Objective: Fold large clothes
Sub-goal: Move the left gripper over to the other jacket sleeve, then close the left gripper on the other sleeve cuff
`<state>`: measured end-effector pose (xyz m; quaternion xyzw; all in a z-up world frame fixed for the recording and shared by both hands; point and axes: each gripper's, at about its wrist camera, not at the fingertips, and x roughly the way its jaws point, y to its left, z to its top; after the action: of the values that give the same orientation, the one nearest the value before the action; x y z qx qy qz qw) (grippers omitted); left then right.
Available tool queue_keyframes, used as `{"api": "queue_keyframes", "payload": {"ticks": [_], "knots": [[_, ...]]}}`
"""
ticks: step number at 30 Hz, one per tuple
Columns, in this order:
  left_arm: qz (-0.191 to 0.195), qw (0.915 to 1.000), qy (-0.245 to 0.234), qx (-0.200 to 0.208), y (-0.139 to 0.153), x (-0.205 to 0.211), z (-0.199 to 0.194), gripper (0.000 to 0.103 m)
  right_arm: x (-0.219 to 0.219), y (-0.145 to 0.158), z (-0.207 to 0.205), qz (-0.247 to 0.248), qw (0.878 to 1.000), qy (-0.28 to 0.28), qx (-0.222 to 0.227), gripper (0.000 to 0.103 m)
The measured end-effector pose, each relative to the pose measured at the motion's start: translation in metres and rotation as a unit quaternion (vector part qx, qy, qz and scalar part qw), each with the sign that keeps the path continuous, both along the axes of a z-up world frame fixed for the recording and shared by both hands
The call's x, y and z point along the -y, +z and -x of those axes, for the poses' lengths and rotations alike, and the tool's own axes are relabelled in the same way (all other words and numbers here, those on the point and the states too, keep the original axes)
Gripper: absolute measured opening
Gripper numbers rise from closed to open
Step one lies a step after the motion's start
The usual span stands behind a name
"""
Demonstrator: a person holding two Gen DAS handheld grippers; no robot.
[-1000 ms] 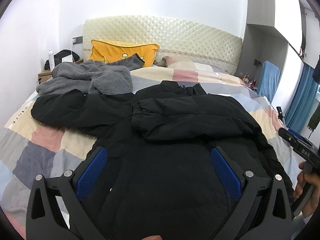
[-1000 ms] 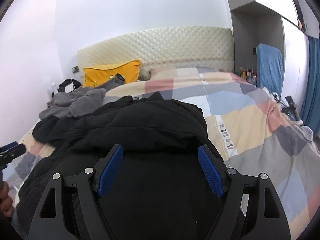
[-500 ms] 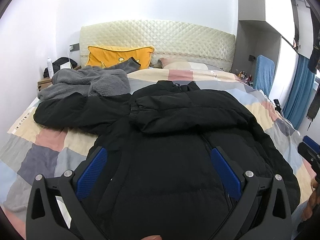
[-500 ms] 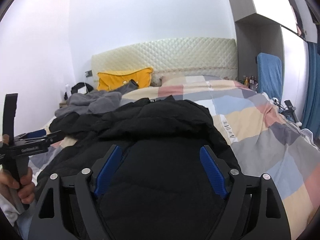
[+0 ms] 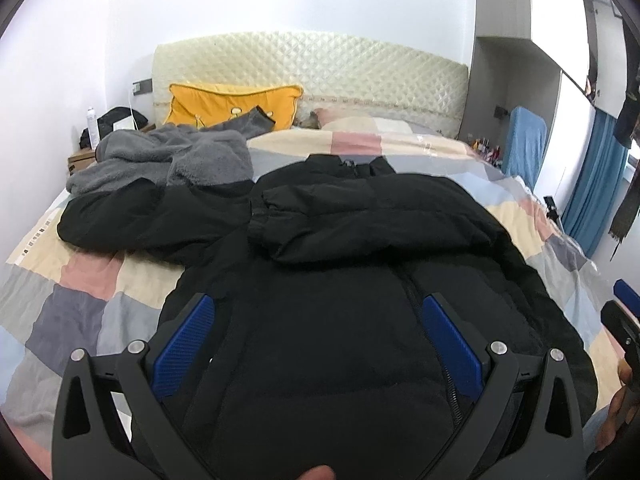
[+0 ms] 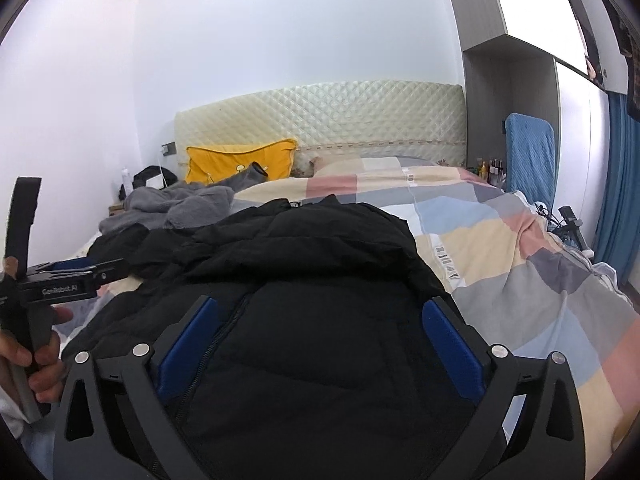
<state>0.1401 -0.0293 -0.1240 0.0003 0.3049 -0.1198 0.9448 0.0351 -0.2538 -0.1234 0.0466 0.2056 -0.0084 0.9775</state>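
1. Left gripper (image 5: 320,344): jaws spread wide, nothing clamped. It hangs over the hem end of the black jacket (image 5: 340,320), and the fabric shows between and beyond the blue pads (image 5: 182,350) with no pinch visible.
2. Jacket location: flat on the patchwork quilt (image 5: 80,312), front up, zipper (image 5: 412,292) running away from the fingers toward the headboard (image 5: 312,68).
3. Long axis: hem nearest the fingers, collar (image 5: 348,162) at the far end. Axis runs straight ahead of both grippers, roughly along the bed.
4. Left sleeve (image 5: 132,216) lies unfolded, out ahead and to the left of the left gripper's fingers, next to a grey fleece (image 5: 168,156). Right sleeve (image 5: 352,220) is already folded across the chest, cuff pointing left.
5. My read: next move is the left sleeve. The left hand is the nearer one; the right would have to cross the whole body of the jacket.
6. Right gripper (image 6: 320,344): jaws opening, now at full spread. Jacket sits under and ahead of the pads, not squeezed, so released.
7. From the right wrist view the jacket's right edge (image 6: 416,256) is just ahead-right of the fingers, with bare quilt beyond.
8. Risk, as a guess: puffy fabric, so a shallow pinch may slip.
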Motion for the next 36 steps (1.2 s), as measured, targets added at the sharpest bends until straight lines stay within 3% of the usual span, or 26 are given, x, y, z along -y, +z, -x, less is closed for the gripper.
{"api": "queue_keyframes", "payload": {"ticks": [6, 15, 19, 24, 29, 36], "knots": [[-0.005, 0.9999, -0.011, -0.012, 0.013, -0.001, -0.008, 0.103, 0.008, -0.002, 0.0, -0.018, 1.0, -0.002, -0.002, 0.103], [0.052, 0.9966, 0.03, -0.056, 0.062, -0.056, -0.051, 0.103, 0.012, -0.004, 0.0, -0.03, 1.0, -0.004, -0.006, 0.103], [0.074, 0.9921, 0.057, -0.084, 0.068, -0.089, -0.07, 0.103, 0.013, -0.003, 0.003, -0.037, 0.999, -0.011, 0.0, 0.103], [0.07, 0.9886, 0.075, -0.11, 0.079, -0.136, -0.099, 0.103, 0.015, -0.002, 0.004, -0.047, 0.999, -0.02, 0.004, 0.103], [0.083, 0.9849, 0.107, -0.107, 0.089, -0.195, -0.127, 0.103, 0.012, -0.004, -0.001, -0.04, 0.999, -0.02, -0.003, 0.103], [0.068, 0.9758, 0.178, -0.108, 0.081, -0.277, -0.175, 0.103, 0.01, -0.006, -0.004, -0.041, 0.999, -0.032, -0.01, 0.103]]}}
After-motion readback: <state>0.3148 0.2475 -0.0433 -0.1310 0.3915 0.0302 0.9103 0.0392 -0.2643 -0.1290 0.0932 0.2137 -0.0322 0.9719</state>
